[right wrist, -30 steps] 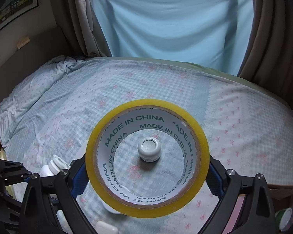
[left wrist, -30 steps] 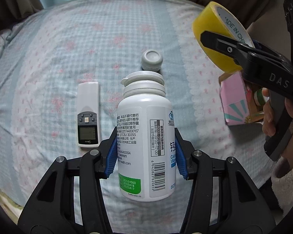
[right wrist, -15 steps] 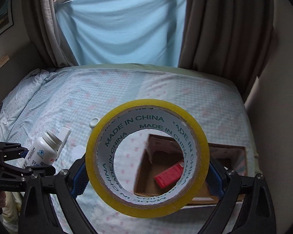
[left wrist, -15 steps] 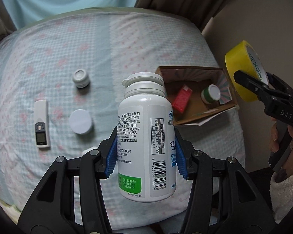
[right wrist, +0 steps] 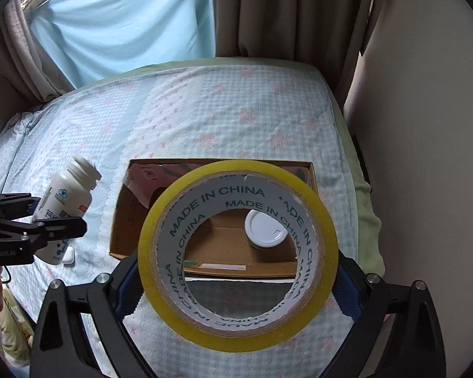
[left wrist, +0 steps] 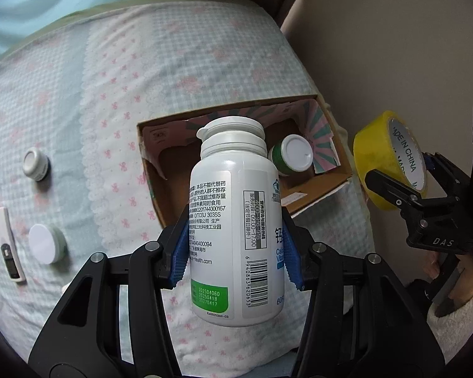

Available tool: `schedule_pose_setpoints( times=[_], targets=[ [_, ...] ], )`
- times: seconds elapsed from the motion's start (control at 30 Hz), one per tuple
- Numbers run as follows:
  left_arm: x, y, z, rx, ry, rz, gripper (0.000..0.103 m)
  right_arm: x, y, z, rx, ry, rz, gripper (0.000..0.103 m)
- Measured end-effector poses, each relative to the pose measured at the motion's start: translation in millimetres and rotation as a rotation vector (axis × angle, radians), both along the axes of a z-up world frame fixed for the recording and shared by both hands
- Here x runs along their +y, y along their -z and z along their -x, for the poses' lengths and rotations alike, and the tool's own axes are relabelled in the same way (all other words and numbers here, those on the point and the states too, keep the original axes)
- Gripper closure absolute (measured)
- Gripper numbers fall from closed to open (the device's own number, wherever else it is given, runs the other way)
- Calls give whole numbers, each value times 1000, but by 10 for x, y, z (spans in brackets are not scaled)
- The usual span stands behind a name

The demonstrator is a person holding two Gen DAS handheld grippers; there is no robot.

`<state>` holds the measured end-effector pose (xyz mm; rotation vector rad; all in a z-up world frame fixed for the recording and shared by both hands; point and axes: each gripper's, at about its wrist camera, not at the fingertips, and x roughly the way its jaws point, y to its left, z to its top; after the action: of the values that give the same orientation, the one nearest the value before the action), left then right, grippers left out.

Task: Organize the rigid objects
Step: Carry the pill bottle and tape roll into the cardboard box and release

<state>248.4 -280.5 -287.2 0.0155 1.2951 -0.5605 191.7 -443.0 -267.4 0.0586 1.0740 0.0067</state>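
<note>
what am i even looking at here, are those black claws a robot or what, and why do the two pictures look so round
No robot: a person holds a hand tool with two fingers, a gripper, in each hand. Each gripper carries a wide-angle camera that looks along its fingers, which bends the picture round. One picture comes from the left gripper, shut on a white pill bottle. The other comes from the right gripper, which holds a yellow roll of tape. Each tool also shows at the edge of the other's picture. Below is a bed with a checked cover. On it sits an open cardboard box with a white-lidded jar inside. Beside the box lie a small remote and two small round containers.
</note>
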Motion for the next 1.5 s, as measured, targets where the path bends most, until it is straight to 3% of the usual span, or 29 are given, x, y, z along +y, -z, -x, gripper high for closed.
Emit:
schedule_pose_setpoints(
  times=[0.57,0.87,0.9,0.93,0.97,1.13,1.33,1.5],
  targets=[
    [-313,1077,-676,140,21,-149,56,-402,936,-866,202,23,-47,7],
    [-445,1171,-689,113,71,-203,56,-424,1158,-1089,263,24,-54,6],
    [-459,1145,-687,103,77,-212,53,-424,1165,-1097,264,26,-57,6],
    [-474,1115,-682,92,86,-220,34,-426,1170,-1103,267,27,-57,5],
    [-484,1075,-687,76,92,-220,0,-436,1162,-1103,258,35,-58,2],
    [-477,997,-700,56,96,-215,0,-518,1059,-1096,242,65,-109,0],
    [-321,896,-621,56,50,-184,0,-506,875,-956,213,97,-30,0],
    [-209,758,-556,45,17,-172,0,-577,783,-818,205,147,-65,0]
  ],
)
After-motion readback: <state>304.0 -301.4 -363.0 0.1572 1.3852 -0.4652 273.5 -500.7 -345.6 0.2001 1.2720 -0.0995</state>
